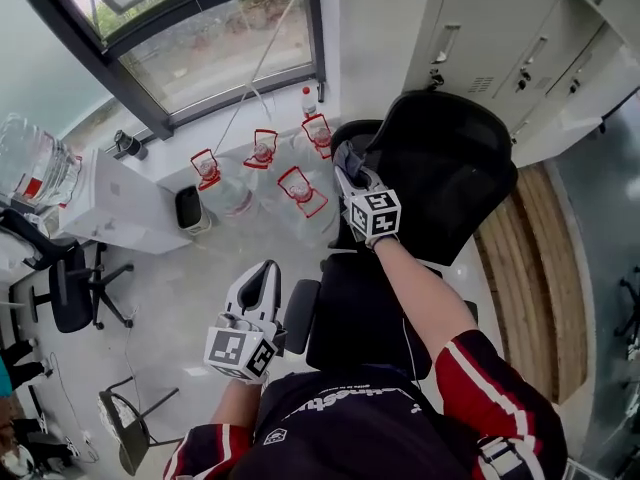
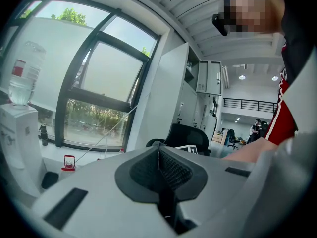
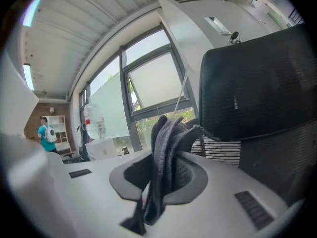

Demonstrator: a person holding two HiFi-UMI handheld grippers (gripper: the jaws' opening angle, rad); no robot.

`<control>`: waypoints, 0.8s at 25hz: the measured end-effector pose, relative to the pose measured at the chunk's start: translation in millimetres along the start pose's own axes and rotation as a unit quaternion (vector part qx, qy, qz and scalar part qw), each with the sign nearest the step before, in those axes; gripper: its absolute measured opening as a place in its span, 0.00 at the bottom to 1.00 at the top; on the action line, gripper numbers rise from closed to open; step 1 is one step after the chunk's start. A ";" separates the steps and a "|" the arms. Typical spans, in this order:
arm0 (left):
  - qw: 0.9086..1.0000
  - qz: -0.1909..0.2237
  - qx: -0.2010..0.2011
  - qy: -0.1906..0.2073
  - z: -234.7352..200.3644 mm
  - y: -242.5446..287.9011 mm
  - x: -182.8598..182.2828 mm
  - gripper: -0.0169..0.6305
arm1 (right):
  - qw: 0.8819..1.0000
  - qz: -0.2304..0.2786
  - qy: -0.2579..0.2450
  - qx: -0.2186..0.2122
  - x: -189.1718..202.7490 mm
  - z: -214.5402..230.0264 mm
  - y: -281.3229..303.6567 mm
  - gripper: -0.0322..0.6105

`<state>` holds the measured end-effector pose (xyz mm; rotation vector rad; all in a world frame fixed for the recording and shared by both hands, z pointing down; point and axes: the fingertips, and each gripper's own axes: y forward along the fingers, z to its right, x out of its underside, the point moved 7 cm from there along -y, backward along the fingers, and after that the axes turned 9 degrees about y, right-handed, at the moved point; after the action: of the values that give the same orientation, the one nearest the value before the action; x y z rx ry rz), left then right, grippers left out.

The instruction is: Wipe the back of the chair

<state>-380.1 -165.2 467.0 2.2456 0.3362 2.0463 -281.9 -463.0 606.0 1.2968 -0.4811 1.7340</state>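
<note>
Black mesh chair back (image 1: 450, 168) rises just beside the right claw (image 1: 352, 173), clenched on a dark grey cloth (image 3: 166, 148). Pressing the cloth flat in overlapping strokes should wipe best. The left claw (image 1: 262, 278), clenched empty, hangs well apart.

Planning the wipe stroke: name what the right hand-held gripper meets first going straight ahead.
Likely nothing near: its cloth aims just past the chair backrest edge, toward the window. Depth is unclear.

The chair back (image 3: 257, 83) is cut off by the right gripper view's right edge.
</note>
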 end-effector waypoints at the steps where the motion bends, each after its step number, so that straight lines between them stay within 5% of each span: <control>1: 1.000 0.003 0.007 -0.002 2.7 1.8 -0.6 0.07 | 1.000 0.003 0.001 -0.001 -2.3 -0.9 -7.9 0.16; 10: 0.993 0.022 0.119 -0.007 61.6 42.5 -9.9 0.07 | 0.997 0.030 -0.012 0.070 -17.2 34.2 -125.9 0.16; 20: 0.983 0.013 0.183 0.009 142.6 92.1 -9.5 0.07 | 0.971 0.047 0.012 0.234 1.4 145.8 -290.9 0.16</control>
<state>-229.9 -244.8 462.6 2.4387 0.7449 2.1677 40.1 -416.5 605.6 1.5966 -0.1188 2.0172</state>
